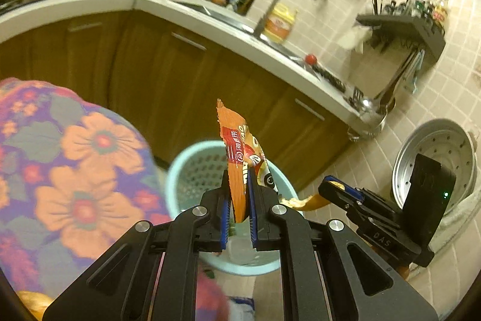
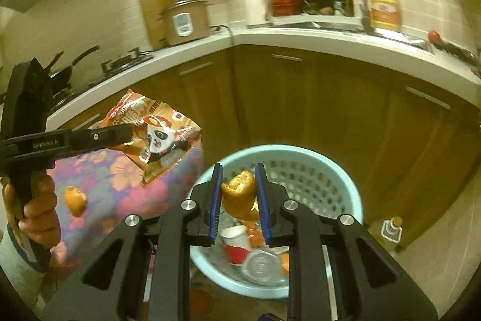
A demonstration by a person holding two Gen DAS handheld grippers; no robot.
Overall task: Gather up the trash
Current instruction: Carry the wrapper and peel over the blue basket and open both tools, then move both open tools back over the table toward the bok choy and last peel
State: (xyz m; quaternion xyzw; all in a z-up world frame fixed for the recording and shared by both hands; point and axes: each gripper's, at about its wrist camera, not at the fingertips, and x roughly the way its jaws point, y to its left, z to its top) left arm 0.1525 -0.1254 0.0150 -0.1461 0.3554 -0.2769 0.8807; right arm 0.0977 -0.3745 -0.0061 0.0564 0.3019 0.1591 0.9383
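Observation:
My left gripper is shut on an orange snack wrapper and holds it upright above a light-blue perforated trash basket. In the right wrist view the same wrapper shows a panda print, held by the left gripper over the floral cloth. My right gripper is shut on a piece of orange peel above the basket. The basket holds a red-and-white paper cup, a clear plastic lid and more peel. In the left wrist view the right gripper holds the peel beside the basket.
A table with a purple floral cloth stands left of the basket; another peel piece lies on it. Brown cabinets under a white L-shaped counter stand behind. A bottle stands on the floor right of the basket. A metal steamer pan leans at the wall.

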